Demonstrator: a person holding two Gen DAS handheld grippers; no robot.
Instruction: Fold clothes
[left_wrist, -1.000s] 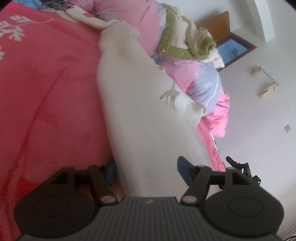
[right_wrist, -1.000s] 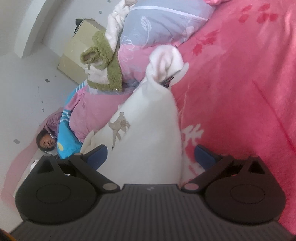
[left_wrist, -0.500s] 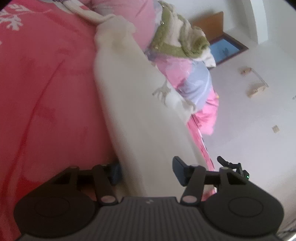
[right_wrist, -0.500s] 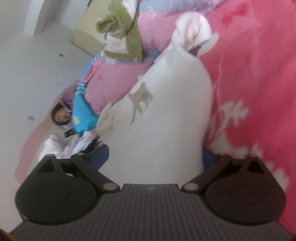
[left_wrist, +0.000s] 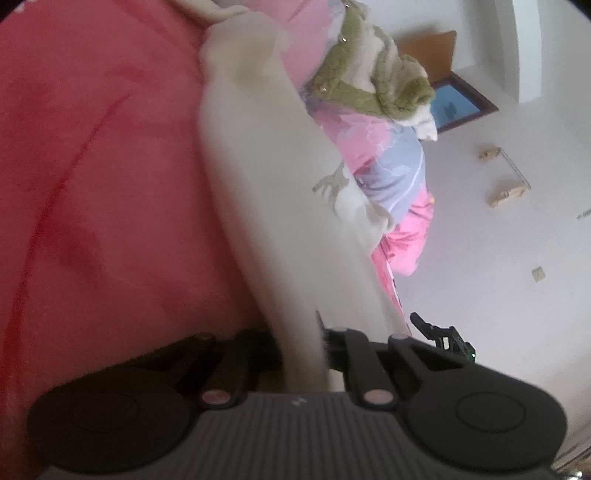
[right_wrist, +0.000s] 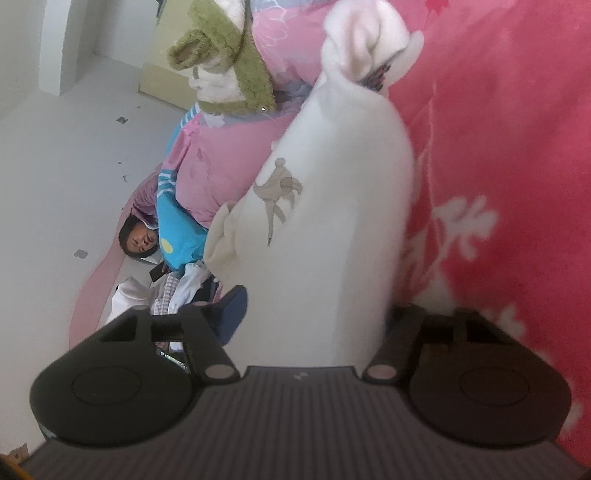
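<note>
Now the white garment (left_wrist: 280, 206) lies as a long band on the red blanket (left_wrist: 92, 184), beside a pile of clothes (left_wrist: 369, 85). The left gripper (left_wrist: 301, 347) is clamped on one end of it. The right gripper (right_wrist: 314, 314) has the other end between its fingers, which stand wide apart, so it does not pinch the cloth.

I judge both ends must be held firmly before any lifting. Close the right fingers on the edge, keep the cloth stretched between both grippers, and move them together, so the fold stays straight and the print (right_wrist: 279, 192) does not wrinkle.
</note>
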